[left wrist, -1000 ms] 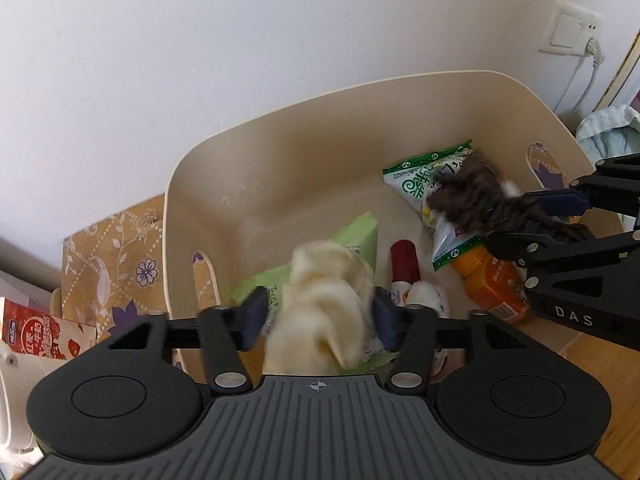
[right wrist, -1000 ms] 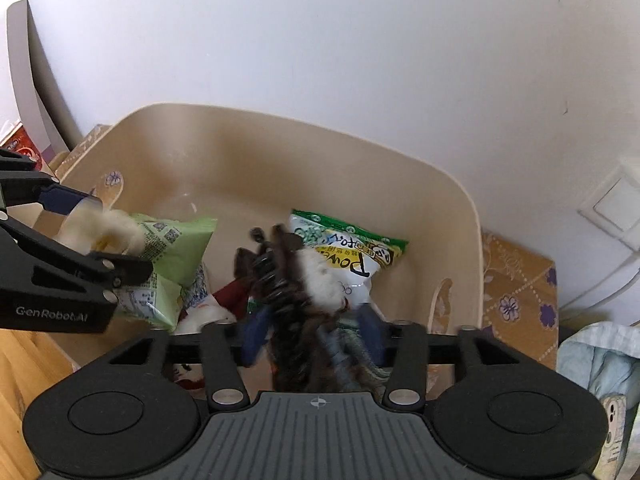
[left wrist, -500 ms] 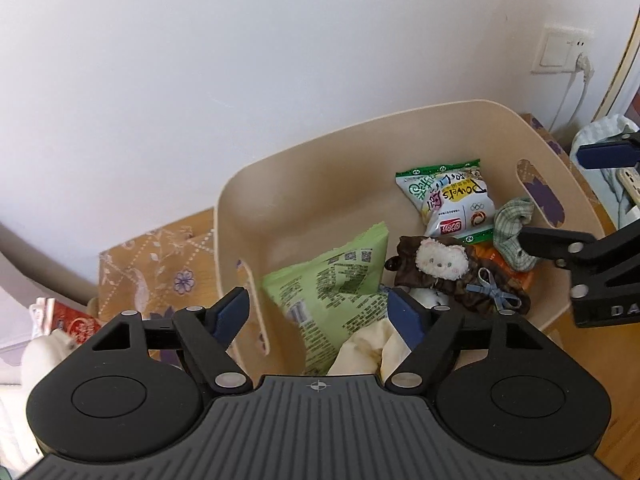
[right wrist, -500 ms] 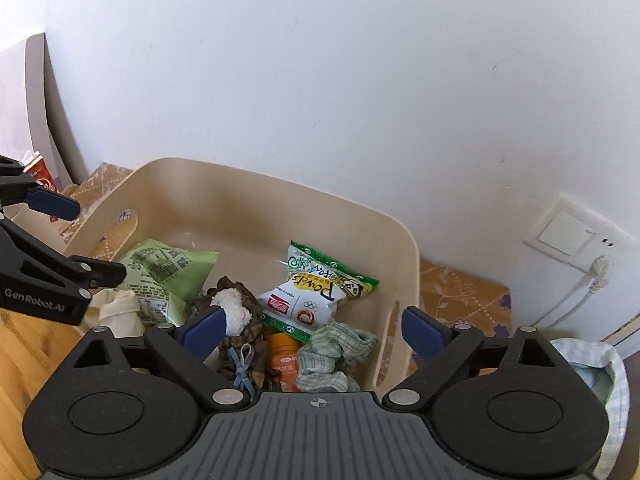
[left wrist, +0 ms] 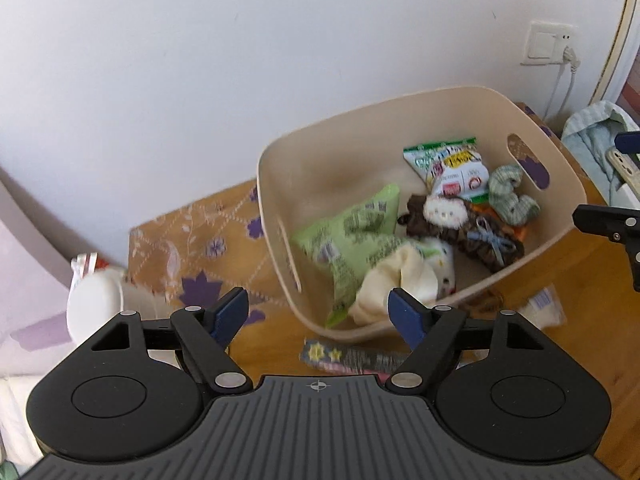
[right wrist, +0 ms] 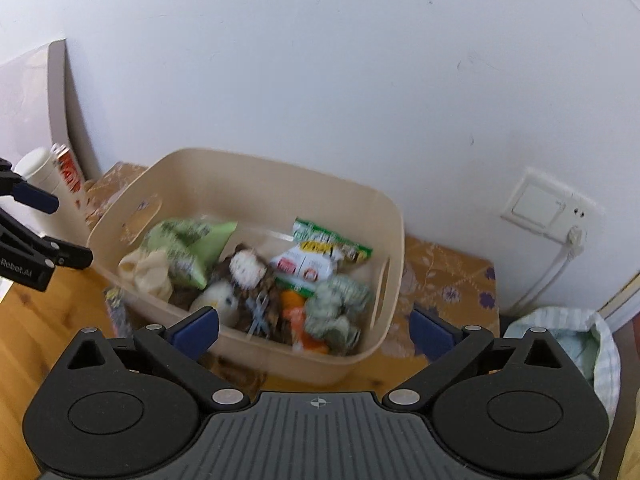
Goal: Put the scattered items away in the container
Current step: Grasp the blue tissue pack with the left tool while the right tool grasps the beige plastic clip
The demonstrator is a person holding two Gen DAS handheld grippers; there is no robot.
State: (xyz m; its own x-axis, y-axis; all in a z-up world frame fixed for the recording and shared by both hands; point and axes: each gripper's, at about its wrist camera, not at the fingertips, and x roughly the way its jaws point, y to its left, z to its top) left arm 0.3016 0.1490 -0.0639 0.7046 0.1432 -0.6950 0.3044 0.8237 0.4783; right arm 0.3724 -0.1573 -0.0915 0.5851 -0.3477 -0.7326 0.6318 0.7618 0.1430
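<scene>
So both grippers are up above the cream plastic tub with cut-out handles [left wrist: 472,96], which sits on the wooden desk [left wrist: 568,264] right against the white wall.

The left hand-held gripper [left wrist: 318,312] is spread wide with nothing between its blue pads, fully released. The right hand-held gripper [right wrist: 314,330] has its jaws opening and nothing between them either; its pads frame the near rim of the tub.

Everything's piled inside the tub:
- a light green snack packet [left wrist: 352,236] on the left side
- a cream-coloured crumpled cloth [left wrist: 400,280] at the near corner, partly on top of that packet
- a brown plush toy with a white fuzzy face and a pale blue bow [left wrist: 456,224] in the middle
- a white-and-green snack bag with a red logo [left wrist: 452,168] toward the back
- a green checked bundled cloth [left wrist: 510,196] by the right handle slot
- something orange [right wrist: 298,312] underneath, mostly hidden, can't tell what it is

Outside the tub on the desk there's a flat dark packet with yellow stars [left wrist: 344,358] just in front of it. A brown floral-patterned box [left wrist: 200,248] sits beside the tub on the left, and a wall socket with a white plug [right wrist: 548,208] is off to the right.
</scene>
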